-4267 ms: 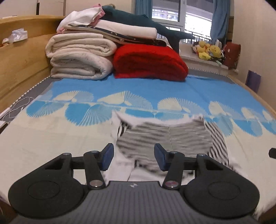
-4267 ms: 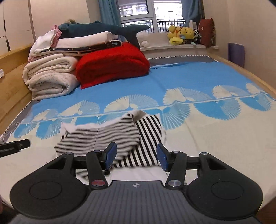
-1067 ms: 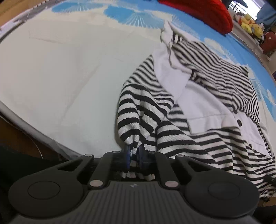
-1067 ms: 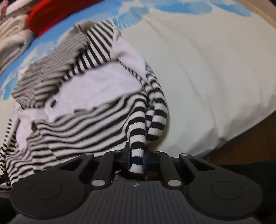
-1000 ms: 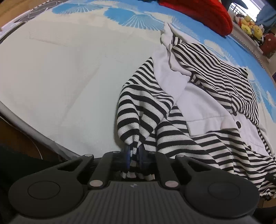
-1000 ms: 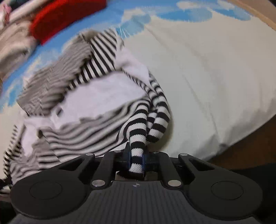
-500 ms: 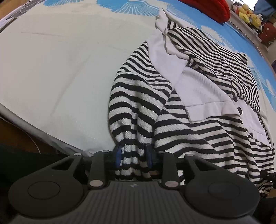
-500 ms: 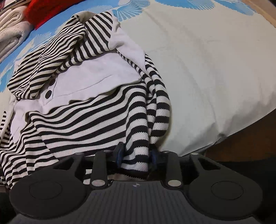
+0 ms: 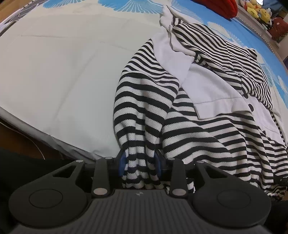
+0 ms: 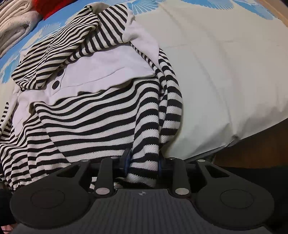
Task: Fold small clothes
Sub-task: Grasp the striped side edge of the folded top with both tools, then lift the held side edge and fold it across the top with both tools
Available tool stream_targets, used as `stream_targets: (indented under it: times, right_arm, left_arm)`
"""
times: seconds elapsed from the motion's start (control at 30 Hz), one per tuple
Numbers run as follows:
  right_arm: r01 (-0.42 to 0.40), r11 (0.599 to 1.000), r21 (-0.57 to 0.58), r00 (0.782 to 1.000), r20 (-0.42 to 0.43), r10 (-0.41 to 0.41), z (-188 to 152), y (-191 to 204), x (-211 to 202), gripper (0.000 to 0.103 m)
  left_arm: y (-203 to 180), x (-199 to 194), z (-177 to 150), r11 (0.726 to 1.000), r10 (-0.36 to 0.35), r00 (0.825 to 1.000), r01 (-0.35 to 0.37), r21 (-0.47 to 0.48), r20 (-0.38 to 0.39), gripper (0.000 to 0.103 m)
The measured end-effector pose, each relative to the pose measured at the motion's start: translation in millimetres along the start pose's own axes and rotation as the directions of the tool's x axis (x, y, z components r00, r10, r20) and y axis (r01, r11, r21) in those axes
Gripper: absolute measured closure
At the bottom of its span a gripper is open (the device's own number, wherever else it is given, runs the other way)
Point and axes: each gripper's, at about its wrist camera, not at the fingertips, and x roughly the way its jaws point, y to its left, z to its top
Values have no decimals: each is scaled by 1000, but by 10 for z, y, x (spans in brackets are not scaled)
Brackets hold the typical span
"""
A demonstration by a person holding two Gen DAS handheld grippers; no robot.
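Note:
A black-and-white striped top (image 9: pixel 198 129) with white collar panels and dark buttons lies spread on the bed near its front edge. It also shows in the right wrist view (image 10: pixel 93 115). My left gripper (image 9: pixel 140 165) is at the garment's left bottom corner, jaws parted, striped fabric lying loosely between the blue pads. My right gripper (image 10: pixel 144 164) is at the right bottom corner, jaws parted likewise, with a fold of striped fabric between the pads.
The bed sheet (image 9: pixel 54 68) is pale with blue fan prints further back. The mattress edge (image 10: pixel 252 133) drops off close to both grippers. A red blanket (image 9: pixel 219 5), soft toys (image 9: pixel 257 9) and folded white blankets (image 10: pixel 16 23) lie at the far end.
Both grippers were clamped tight on the garment's bottom corners a second ago. Both have since opened, and the fabric now sits loose between the pads. The garment lies flatter on the bed.

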Motion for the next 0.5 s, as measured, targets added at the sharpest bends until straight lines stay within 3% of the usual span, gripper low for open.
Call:
stream_targets:
  times: [0.03,0.1,0.33,0.5]
  right_arm:
    - [-3,1000,6,1000,-1,3,3,-15,-2,75]
    - [-13,1000,18,1000,7,12,8,-35,-20,84]
    - [-80,994,71,987,145,69,43,-125,-275,91]
    - [-152,987,42,946,294,134,36,-144,-638,93]
  left_arm:
    - [1,-10,-1,1000,-3,1000,3,0,4,84]
    - [2,-46,2,1000,-7,1000,7,-2,21,90]
    - [-33,-309,5,999,-36,990,37,-2,137,94]
    - [-84,-741,-11,997,-65,953,53,47,297,94]
